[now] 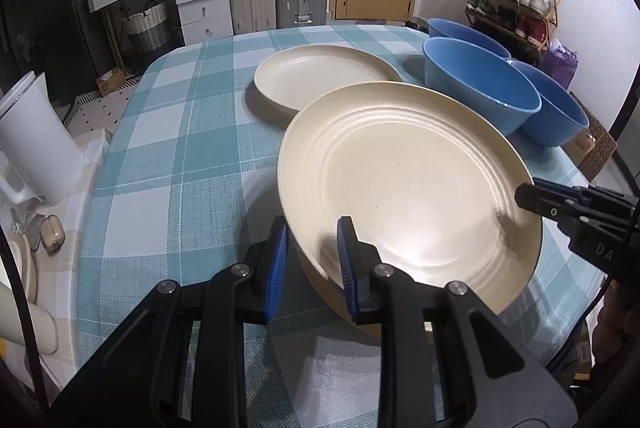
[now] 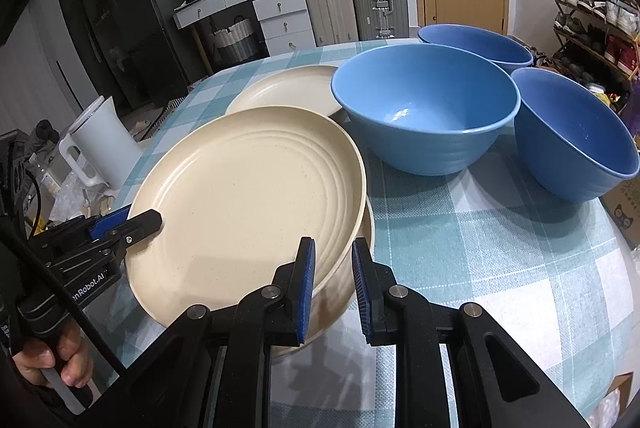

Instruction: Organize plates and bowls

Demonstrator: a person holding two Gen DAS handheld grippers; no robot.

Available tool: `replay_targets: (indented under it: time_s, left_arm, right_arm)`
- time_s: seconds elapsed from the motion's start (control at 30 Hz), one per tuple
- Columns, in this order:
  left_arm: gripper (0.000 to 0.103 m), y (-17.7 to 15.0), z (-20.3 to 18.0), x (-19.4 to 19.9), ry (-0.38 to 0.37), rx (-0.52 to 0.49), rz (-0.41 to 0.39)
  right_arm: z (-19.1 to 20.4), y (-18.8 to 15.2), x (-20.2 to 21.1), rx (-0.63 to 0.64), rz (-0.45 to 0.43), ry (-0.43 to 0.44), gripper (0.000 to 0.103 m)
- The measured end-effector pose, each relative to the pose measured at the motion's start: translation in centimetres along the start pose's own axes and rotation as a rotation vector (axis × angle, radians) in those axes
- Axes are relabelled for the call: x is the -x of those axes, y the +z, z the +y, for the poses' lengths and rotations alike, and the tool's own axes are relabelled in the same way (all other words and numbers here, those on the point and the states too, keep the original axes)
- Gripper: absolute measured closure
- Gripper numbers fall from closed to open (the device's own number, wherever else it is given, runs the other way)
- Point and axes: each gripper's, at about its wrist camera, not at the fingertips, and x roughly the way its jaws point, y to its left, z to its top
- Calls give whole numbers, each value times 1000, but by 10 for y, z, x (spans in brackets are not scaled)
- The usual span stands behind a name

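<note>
A cream ribbed plate [image 1: 408, 188] [image 2: 248, 204] is held tilted just above another cream plate [image 2: 352, 280] beneath it. My left gripper [image 1: 312, 260] straddles its near-left rim, with the jaws a little apart. My right gripper [image 2: 332, 280] straddles its opposite rim, also with a gap, and shows at the right in the left wrist view [image 1: 536, 200]. A further cream plate [image 1: 324, 80] [image 2: 284, 90] lies on the table behind. Three blue bowls [image 1: 480, 88] [image 2: 424, 112] [image 2: 572, 140] [image 2: 476, 46] stand to the right.
The round table has a teal checked cloth [image 1: 168, 156] [image 2: 500, 248]. A white jug [image 1: 36, 140] [image 2: 104, 140] stands off its left edge. Suitcases, drawers and a door are behind; a shoe rack [image 1: 516, 0] is at the right.
</note>
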Motion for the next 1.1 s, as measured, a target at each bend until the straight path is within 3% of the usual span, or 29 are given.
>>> replay_targets:
  time_s: [1.1]
  left_arm:
    - [81,-13,-15,-29,65,-110,91]
  right_arm:
    - [-1,-12,-15,38,32,-44,83]
